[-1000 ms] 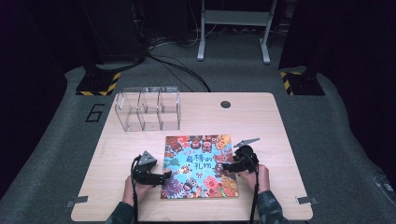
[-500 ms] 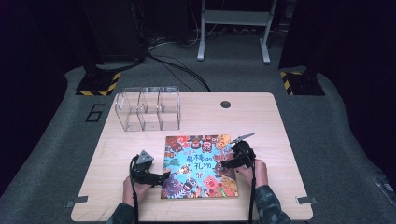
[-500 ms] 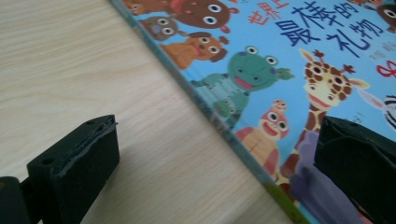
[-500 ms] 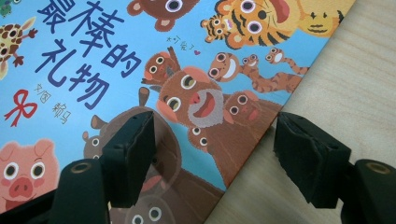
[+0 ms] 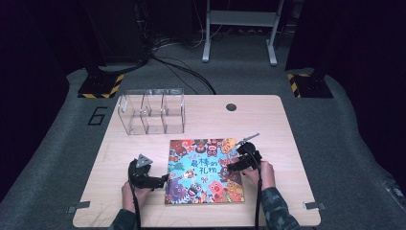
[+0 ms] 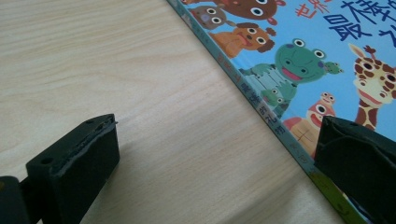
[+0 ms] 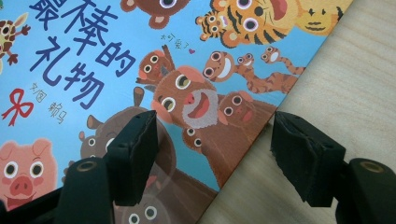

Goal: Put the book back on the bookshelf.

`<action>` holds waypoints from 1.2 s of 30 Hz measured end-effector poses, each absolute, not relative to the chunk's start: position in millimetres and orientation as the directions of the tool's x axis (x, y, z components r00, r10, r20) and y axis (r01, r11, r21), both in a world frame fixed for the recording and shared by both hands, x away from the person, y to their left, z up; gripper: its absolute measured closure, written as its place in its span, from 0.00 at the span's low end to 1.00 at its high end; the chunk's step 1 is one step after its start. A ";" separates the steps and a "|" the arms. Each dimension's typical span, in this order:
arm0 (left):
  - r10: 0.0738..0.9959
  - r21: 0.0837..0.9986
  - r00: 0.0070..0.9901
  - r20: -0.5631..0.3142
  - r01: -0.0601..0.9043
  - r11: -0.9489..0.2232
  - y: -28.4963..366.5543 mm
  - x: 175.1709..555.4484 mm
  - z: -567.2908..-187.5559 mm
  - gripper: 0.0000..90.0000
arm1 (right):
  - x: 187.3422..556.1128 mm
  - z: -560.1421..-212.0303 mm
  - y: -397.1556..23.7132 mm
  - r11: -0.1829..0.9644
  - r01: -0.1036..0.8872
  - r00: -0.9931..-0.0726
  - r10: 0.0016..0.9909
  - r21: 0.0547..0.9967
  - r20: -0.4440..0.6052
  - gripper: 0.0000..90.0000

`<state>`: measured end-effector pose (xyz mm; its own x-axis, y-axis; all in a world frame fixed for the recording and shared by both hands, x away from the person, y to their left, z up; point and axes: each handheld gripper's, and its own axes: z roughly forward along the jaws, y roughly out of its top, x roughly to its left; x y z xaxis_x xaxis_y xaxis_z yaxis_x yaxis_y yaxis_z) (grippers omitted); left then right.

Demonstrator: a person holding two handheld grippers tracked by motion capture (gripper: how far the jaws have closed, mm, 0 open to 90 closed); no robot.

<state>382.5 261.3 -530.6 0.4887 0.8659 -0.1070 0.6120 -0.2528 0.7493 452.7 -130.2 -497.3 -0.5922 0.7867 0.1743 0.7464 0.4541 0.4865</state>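
Pale wood table (image 5: 282, 129) carries the picture book (image 5: 203, 170) flat near its front edge. Left gripper (image 5: 160, 181), gaping empty, straddles the book's spine; right gripper (image 5: 235, 163), half-open and empty, straddles the opposite edge. Slide jaws under squarely before squeezing.
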 end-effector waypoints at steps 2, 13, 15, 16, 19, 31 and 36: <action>0.874 0.737 0.483 -0.055 0.610 -0.291 261.3 381.8 -530.7 0.01 | 452.7 -497.4 -130.2 0.448 0.750 -0.588 0.789 0.488 0.179 0.35; 0.862 0.712 0.506 0.025 0.597 -0.370 258.9 381.2 -530.8 0.00 | 452.8 -499.3 -131.6 0.435 0.742 -0.589 0.787 0.511 0.185 0.34; 0.862 0.711 0.506 0.024 0.597 -0.370 258.9 381.2 -530.8 0.00 | 453.4 -499.3 -134.5 0.426 0.745 -0.589 0.781 0.513 0.208 0.34; 0.862 0.712 0.506 0.025 0.597 -0.371 258.9 381.2 -530.8 0.00 | 454.1 -500.1 -136.6 0.423 0.740 -0.595 0.774 0.523 0.216 0.34; 0.861 0.709 0.508 0.021 0.599 -0.372 259.0 381.2 -530.6 0.00 | 453.4 -500.7 -137.8 0.407 0.744 -0.587 0.777 0.530 0.226 0.35; 0.861 0.710 0.509 0.022 0.599 -0.372 259.0 381.3 -530.6 0.00 | 455.9 -496.2 -124.9 0.431 0.774 -0.558 0.811 0.464 0.177 0.35; 0.861 0.709 0.508 0.021 0.600 -0.371 259.0 381.3 -530.6 0.00 | 453.9 -497.2 -128.0 0.411 0.774 -0.556 0.806 0.482 0.206 0.32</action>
<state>381.3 259.0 -530.6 0.5081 0.8610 0.0212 0.5996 -0.3713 0.7089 453.9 -128.0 -497.2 -0.5558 0.8055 0.2057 0.7739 0.4109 0.4819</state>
